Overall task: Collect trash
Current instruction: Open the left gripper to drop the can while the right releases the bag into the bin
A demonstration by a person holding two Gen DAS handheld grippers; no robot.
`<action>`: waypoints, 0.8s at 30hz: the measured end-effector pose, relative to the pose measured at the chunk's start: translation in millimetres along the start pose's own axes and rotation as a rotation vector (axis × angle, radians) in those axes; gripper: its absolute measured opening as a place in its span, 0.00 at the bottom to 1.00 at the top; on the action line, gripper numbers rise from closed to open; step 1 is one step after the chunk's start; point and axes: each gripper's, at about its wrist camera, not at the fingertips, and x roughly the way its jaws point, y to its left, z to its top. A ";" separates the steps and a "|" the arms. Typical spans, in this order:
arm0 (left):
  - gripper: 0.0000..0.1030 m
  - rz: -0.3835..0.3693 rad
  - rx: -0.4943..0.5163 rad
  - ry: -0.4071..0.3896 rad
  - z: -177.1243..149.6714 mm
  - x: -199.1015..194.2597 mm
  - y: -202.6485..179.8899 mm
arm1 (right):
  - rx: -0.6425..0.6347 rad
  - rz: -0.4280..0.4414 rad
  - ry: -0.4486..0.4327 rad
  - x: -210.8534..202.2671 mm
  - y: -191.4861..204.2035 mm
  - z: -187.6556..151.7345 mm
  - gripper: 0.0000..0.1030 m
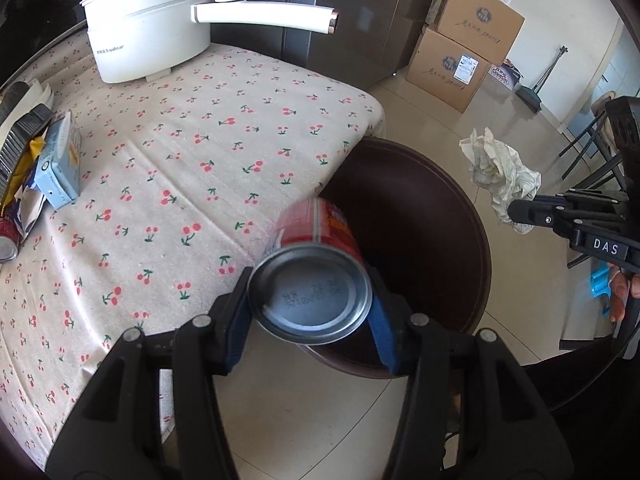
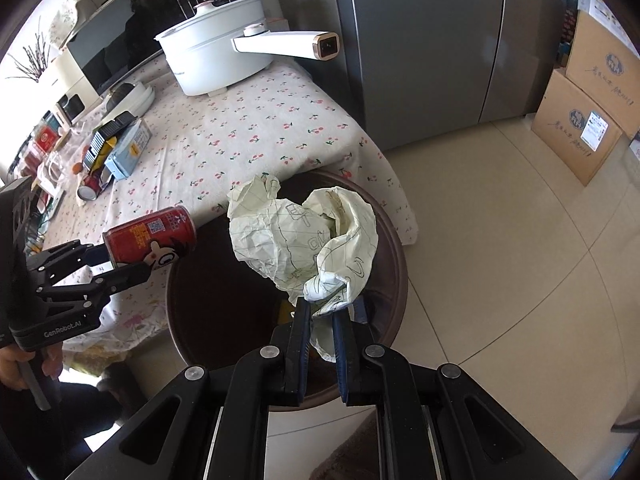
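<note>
Both grippers hold trash over the dark round bin by the table's corner.

The left gripper point(image 1: 310, 300) grasps a red can point(image 1: 316, 272) by its sides, silver base toward the camera, its printed code too blurred to read. The right gripper point(image 2: 322, 320) is clenched on a crumpled paper point(image 2: 304, 236); the pads hide the pinched edge. Both hang over the bin point(image 2: 396, 240), whose inside is too dark to make out. It stands on a pale tiled floor point(image 2: 500, 280), against the cherry-print tablecloth point(image 1: 180, 140). At the table's left edge lie a blue carton point(image 1: 60, 160) and another can point(image 2: 90, 188); a white pot point(image 1: 152, 36) stands at the far edge.
</note>
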 end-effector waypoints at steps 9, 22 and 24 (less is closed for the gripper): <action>0.82 0.063 -0.036 -0.076 2.7 -21.7 17.1 | -0.022 0.007 0.007 3.8 12.0 3.0 0.11; 0.88 0.162 -0.197 -0.083 -16.6 -51.2 84.0 | -0.061 -0.002 0.060 21.9 37.4 12.6 0.16; 0.94 0.191 -0.224 -0.099 -20.2 -59.5 94.3 | -0.045 0.008 0.077 26.5 39.2 16.4 0.34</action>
